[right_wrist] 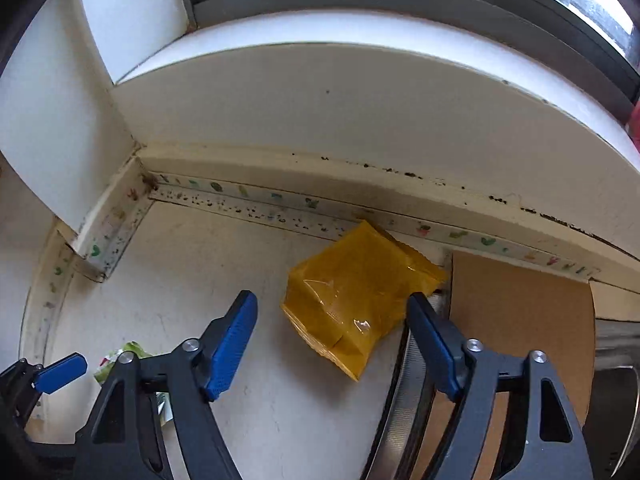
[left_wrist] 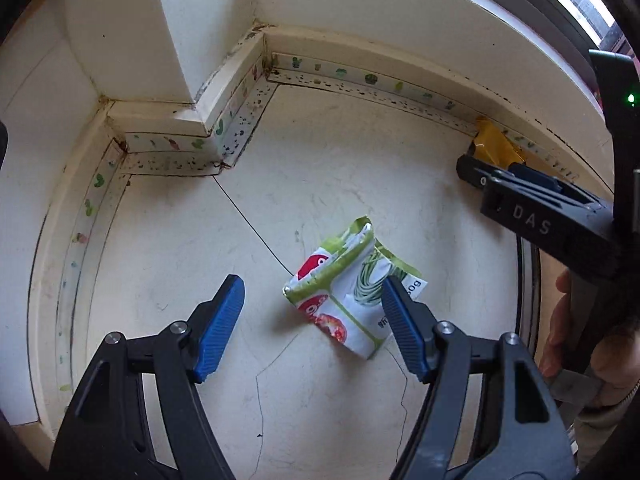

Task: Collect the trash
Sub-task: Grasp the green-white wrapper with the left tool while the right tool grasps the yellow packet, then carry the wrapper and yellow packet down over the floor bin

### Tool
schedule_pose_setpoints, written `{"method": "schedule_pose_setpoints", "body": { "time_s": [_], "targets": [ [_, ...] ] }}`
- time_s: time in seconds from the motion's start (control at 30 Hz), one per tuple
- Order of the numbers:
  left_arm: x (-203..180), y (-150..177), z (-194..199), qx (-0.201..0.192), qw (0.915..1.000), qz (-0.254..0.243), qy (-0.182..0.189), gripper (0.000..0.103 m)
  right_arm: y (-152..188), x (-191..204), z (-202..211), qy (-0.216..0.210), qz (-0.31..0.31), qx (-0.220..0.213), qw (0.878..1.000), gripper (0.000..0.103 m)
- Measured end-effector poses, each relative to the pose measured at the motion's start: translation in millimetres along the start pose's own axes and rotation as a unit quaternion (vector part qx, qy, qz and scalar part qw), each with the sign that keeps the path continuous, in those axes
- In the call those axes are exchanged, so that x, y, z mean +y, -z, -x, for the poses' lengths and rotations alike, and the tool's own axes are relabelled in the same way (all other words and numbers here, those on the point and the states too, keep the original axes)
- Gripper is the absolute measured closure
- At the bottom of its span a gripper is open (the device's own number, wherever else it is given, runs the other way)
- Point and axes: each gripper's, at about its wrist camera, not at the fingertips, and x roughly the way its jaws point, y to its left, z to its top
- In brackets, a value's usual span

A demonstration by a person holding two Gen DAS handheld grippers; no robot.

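yellow packet [right_wrist: 352,308]: glossy, crinkled film, I'd say
green wrapper [left_wrist: 344,292]: printed glossy foil-plastic
floor [left_wrist: 340,160]: matt, scuffed, hairline cracks
cardboard [right_wrist: 520,304], at my 3 o'clock: matt brown
gripper pads [right_wrist: 234,344]: ribbed blue plastic

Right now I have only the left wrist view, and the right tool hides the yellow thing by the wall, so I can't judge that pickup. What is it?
Observer: A crumpled, glossy yellow pouch, closed and lying flat.
Operator: Has the right tool gripped it?
Observer: No. The right tool is open, with the pouch between its fingers; the pads do not seem to press on it.
Operator: Anything close by that could get in the way?
Observer: A brown cardboard sheet lies right beside the pouch, partly under the tool's right-hand finger.
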Motion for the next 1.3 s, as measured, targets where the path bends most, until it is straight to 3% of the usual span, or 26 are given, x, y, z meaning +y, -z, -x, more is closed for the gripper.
{"method": "schedule_pose_setpoints", "body": {
  "time_s": [0.03,0.13,0.2,0.27,0.43,0.7,1.0,1.13,1.3],
  "targets": [
    [1,0,-2,-0.001,1.0000,0.004,0.003,0.042,0,0,-5,0.001,0.001,0.003,1.000,0.048],
    [1,-1,-5,-0.015,0.9998,0.007,0.013,0.053,1,3,-9,0.006,0.009,-0.011,1.000,0.053],
    [0,-1,-8,-0.020,0.9997,0.005,0.016,0.072,3,3,-11,0.007,0.015,-0.018,1.000,0.061],
    [-3,0,-10,-0.019,0.9996,0.002,0.021,0.079,4,5,-14,0.006,0.019,-0.021,1.000,0.073],
    [-18,13,-5,-0.032,0.9992,-0.012,0.022,0.095,9,2,-18,-0.017,0.007,-0.020,1.000,0.083],
    [-34,40,28,-0.045,0.9987,-0.022,0.002,0.098,30,17,-8,-0.094,-0.009,0.000,0.996,0.085],
    [-30,94,87,-0.051,0.9983,-0.028,-0.005,0.098,82,38,42,-0.167,-0.020,0.014,0.986,0.086],
    [-30,130,120,-0.058,0.9976,-0.037,-0.008,0.098,115,53,74,-0.181,-0.011,0.008,0.983,0.086],
    [-25,179,157,-0.068,0.9964,-0.050,-0.011,0.098,166,56,142,-0.186,-0.006,-0.008,0.983,0.086]
  ]
}}
